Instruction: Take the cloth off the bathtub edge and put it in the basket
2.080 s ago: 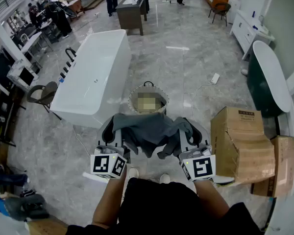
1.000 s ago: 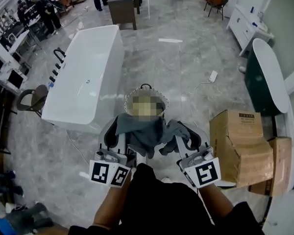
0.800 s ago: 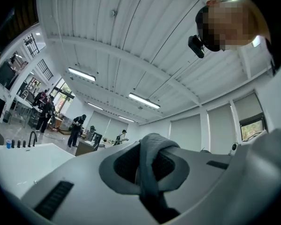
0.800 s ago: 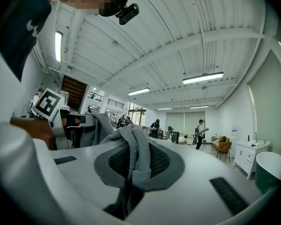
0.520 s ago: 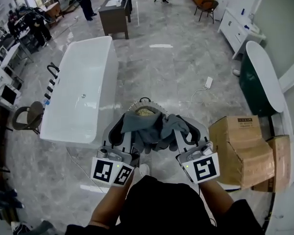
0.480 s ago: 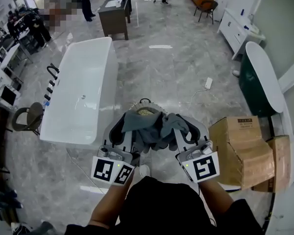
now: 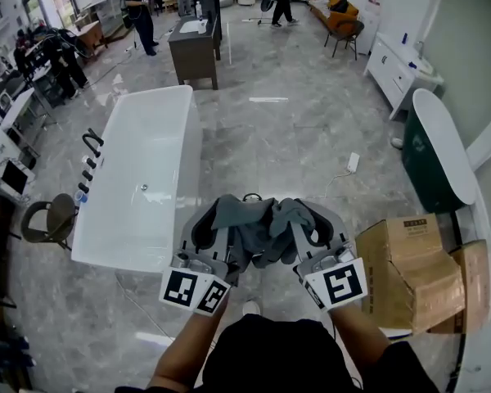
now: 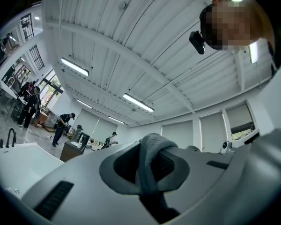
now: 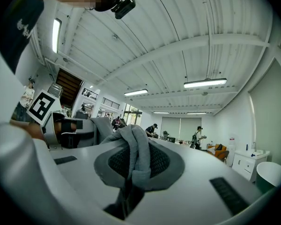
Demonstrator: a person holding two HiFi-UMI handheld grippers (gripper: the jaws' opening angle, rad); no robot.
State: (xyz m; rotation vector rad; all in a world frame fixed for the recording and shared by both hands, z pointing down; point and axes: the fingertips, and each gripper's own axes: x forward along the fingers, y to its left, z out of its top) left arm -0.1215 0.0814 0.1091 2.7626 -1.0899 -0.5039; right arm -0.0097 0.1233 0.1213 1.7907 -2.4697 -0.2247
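A grey cloth (image 7: 258, 226) hangs bunched between my two grippers in the head view. My left gripper (image 7: 215, 234) is shut on its left end and my right gripper (image 7: 304, 229) on its right end. The left gripper view looks up at the ceiling, with a fold of cloth (image 8: 151, 159) pinched between the jaws. In the right gripper view another fold (image 9: 135, 154) is clamped the same way. The cloth hides the basket almost wholly; only its dark handle (image 7: 250, 196) shows past the cloth. The white bathtub (image 7: 143, 182) stands on the floor to the left.
Two cardboard boxes (image 7: 409, 273) sit close at my right. A dark green tub with a white rim (image 7: 436, 150) stands beyond them. A chair (image 7: 51, 222) is left of the white bathtub. A dark cabinet (image 7: 195, 51) and several people stand far off.
The cloth and both grippers have come forward over the basket, which showed ahead of them earlier and is now almost covered. Both jaws stay clamped on the cloth.
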